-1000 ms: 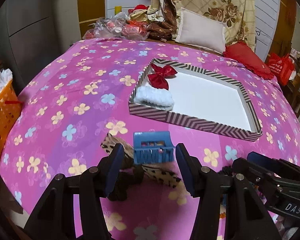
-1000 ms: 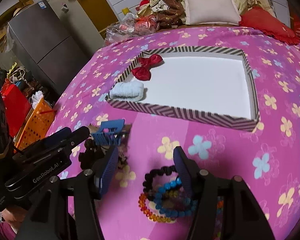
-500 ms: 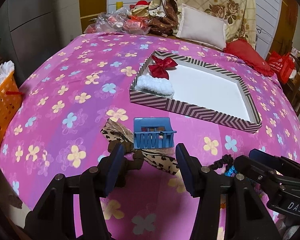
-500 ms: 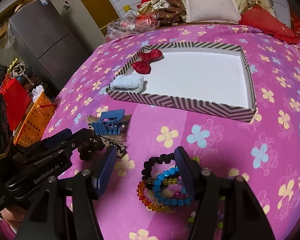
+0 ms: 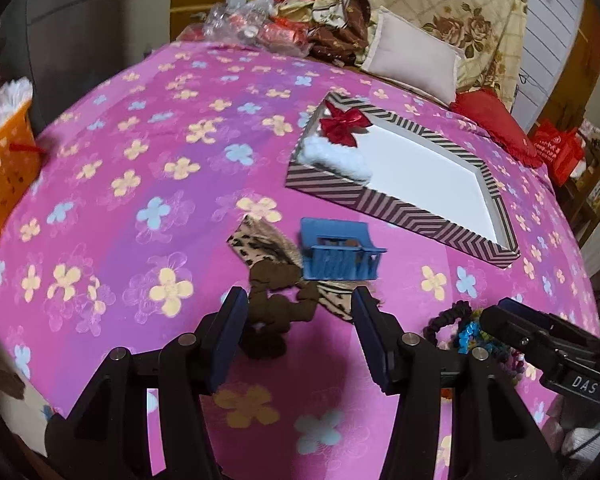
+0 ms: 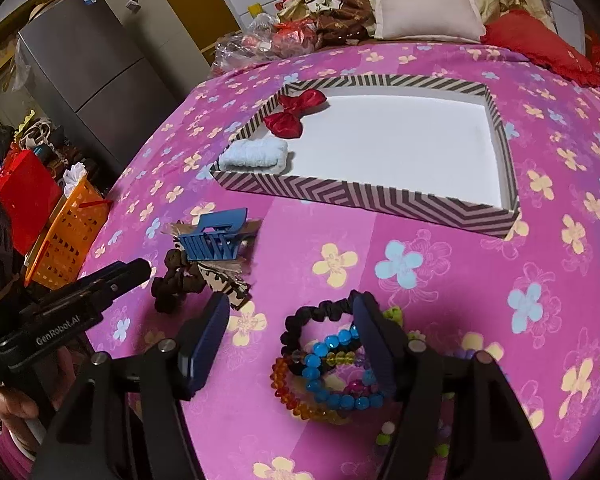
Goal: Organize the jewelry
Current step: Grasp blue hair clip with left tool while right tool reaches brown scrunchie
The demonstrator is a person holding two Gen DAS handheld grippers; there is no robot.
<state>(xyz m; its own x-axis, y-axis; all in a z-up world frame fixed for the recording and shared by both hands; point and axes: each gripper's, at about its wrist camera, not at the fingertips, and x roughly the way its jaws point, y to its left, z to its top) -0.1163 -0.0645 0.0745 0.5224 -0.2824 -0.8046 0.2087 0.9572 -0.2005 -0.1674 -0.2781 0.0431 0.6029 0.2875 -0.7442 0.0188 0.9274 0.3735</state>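
Beaded bracelets [image 6: 328, 376] glossy, round; blue ribbed claw clip [image 5: 338, 250]; both grippers wide.

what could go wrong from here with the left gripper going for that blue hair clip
The blue hair clip sits on top of a leopard-print bow and beside a brown scrunchie, so the open left gripper may snag those too. The right gripper hovers close by over tangled bead bracelets; the two could collide.
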